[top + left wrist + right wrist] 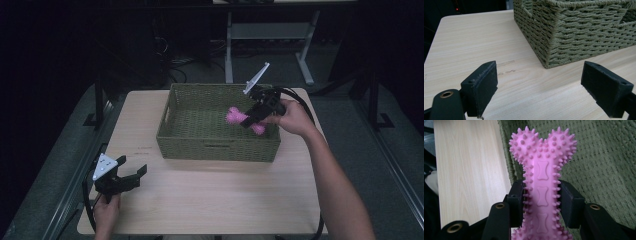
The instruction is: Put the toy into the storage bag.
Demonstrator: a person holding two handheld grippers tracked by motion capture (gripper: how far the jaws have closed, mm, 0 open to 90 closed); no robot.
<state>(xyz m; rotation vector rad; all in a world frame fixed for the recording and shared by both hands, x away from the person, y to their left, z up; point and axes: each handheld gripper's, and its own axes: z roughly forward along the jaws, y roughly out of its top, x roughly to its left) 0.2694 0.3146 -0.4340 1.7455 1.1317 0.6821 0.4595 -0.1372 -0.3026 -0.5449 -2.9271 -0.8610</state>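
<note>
A pink spiky bone-shaped toy [236,117] hangs over the right part of the green woven basket [200,148], clamped at its middle by my right gripper [251,120]. In the right gripper view the pink toy [543,170] stands between the two black pads [516,202], which press on its shaft, above the basket's floor [599,165]. My left gripper [136,173] rests near the table's front left corner, open. In the left gripper view its gripper [539,87] has wide-apart jaws with bare tabletop between them, facing a corner of the basket [574,32].
The light wooden table [215,195] has free room in front of the basket and at its left. Beyond the table's far edge are a dark floor, cables and a grey metal frame [270,35].
</note>
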